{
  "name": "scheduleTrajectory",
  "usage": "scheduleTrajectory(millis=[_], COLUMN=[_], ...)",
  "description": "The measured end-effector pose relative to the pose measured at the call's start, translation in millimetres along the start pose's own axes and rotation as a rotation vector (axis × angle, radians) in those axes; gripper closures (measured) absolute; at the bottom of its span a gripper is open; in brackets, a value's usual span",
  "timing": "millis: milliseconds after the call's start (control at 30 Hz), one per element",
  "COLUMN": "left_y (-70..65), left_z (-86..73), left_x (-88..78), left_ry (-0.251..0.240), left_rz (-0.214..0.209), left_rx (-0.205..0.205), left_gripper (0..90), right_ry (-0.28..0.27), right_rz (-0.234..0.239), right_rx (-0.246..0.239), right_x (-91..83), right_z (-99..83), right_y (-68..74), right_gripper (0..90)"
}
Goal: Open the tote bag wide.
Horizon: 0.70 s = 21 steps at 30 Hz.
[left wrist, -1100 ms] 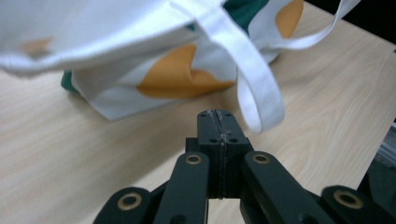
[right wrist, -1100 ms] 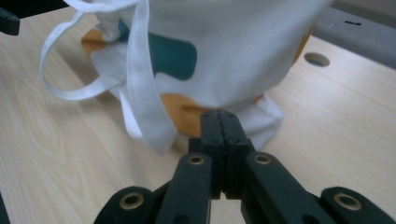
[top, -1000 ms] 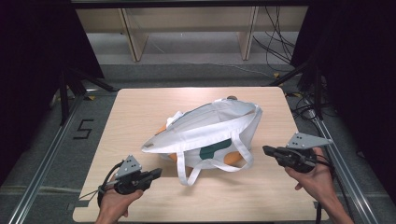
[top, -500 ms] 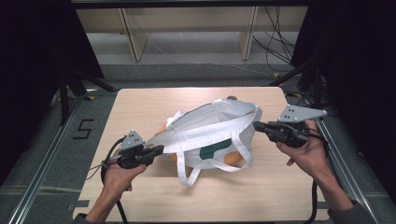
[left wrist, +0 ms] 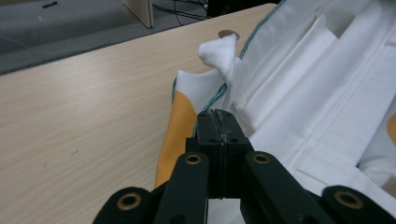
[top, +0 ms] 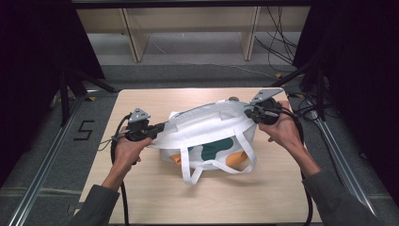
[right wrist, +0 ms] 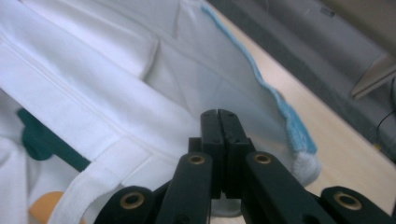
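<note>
Bag (top: 207,129): white woven cloth, matt, soft creases; flat webbing straps (top: 190,165) stitched on; green and orange printed patches; teal piping on the hem. Table (top: 155,188): pale wood-grain top, smooth, low sheen. Left gripper (left wrist: 218,122) and right gripper (right wrist: 219,116): black matt plastic jaws, brass-coloured rivets. Grey plate (top: 266,95): dull, looks like metal.
</note>
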State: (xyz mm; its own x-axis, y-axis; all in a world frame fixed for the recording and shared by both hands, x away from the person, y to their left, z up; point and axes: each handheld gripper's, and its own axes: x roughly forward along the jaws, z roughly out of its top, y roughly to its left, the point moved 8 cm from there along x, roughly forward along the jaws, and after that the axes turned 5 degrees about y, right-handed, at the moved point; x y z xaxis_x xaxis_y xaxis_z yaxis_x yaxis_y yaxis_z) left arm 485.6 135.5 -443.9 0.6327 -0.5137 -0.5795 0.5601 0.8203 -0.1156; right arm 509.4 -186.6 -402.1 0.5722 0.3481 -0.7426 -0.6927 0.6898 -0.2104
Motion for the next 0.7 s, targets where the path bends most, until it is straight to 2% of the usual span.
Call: scheduleTrajectory(millis=[33,67,100,133,167,200,233,267,300,333,367,400,433,467,533,567,600,633,667,700], left_y=[0.0,6.6,6.6,13.0,13.0,16.2,21.4,24.2,27.5,28.3,31.7,35.3,35.3,35.0,30.7,29.1,26.1,22.8,18.6,14.4], left_z=[0.0,-1.9,-1.9,-6.1,-6.1,-8.0,-12.9,-17.4,-23.4,-27.2,-33.8,-41.0,-41.0,-39.9,-34.6,-31.8,-28.0,-23.7,-18.6,-15.8], left_x=[0.0,7.7,7.7,14.9,14.9,20.3,22.5,29.3,33.6,38.6,44.1,52.0,52.0,52.4,46.3,43.5,39.7,37.9,37.7,39.8], left_ry=[0.000,0.005,0.005,0.029,0.029,0.028,0.067,0.068,0.093,0.096,0.125,0.166,0.166,0.181,0.196,0.188,0.176,0.154,0.145,0.145], left_rz=[0.000,0.005,0.005,0.001,0.001,0.010,0.015,0.003,-0.005,-0.005,0.003,0.015,0.015,0.032,0.044,0.038,0.027,0.022,0.021,0.006], left_rx=[0.000,-0.013,-0.013,-0.015,-0.015,-0.029,-0.008,-0.038,-0.039,-0.050,-0.039,-0.041,-0.041,-0.034,-0.005,0.003,0.002,0.001,0.017,0.018], left_gripper=[89.3,89.4,89.3,89.4,89.4,89.4,89.4,89.4,89.4,89.5,89.5,89.5,89.5,89.5,89.5,89.4,89.3,89.3,89.2,88.9], right_ry=[0.000,0.047,0.047,0.088,0.088,0.108,0.108,0.115,0.124,0.121,0.142,0.169,0.169,0.195,0.203,0.188,0.170,0.113,0.082,0.038], right_rz=[0.000,0.006,0.006,0.018,0.018,0.043,0.043,0.062,0.088,0.092,0.114,0.131,0.131,0.123,0.119,0.105,0.103,0.096,0.106,0.107], right_rx=[0.000,0.009,0.009,0.045,0.045,0.098,0.098,0.118,0.151,0.155,0.160,0.156,0.156,0.186,0.162,0.137,0.145,0.156,0.163,0.150], right_x=[0.0,16.9,16.9,32.7,32.7,47.1,47.1,54.5,63.2,72.5,76.5,88.8,88.8,89.0,83.8,77.6,72.2,67.2,60.6,54.9], right_z=[0.0,-6.6,-6.6,-15.6,-15.6,-24.9,-24.9,-30.3,-36.5,-42.0,-46.5,-56.2,-56.2,-58.5,-54.7,-49.7,-44.9,-35.9,-27.7,-14.8], right_y=[0.0,-8.3,-8.3,-13.8,-13.8,-16.6,-16.6,-16.3,-13.9,-12.4,-9.9,-3.8,-3.8,-1.0,-1.3,-5.1,-6.6,-8.7,-8.3,-7.1], right_gripper=[90.0,90.0,90.0,90.0,90.0,90.0,90.0,90.0,90.0,90.0,90.0,90.0,90.0,90.0,90.0,90.0,90.0,90.0,90.0,90.0])
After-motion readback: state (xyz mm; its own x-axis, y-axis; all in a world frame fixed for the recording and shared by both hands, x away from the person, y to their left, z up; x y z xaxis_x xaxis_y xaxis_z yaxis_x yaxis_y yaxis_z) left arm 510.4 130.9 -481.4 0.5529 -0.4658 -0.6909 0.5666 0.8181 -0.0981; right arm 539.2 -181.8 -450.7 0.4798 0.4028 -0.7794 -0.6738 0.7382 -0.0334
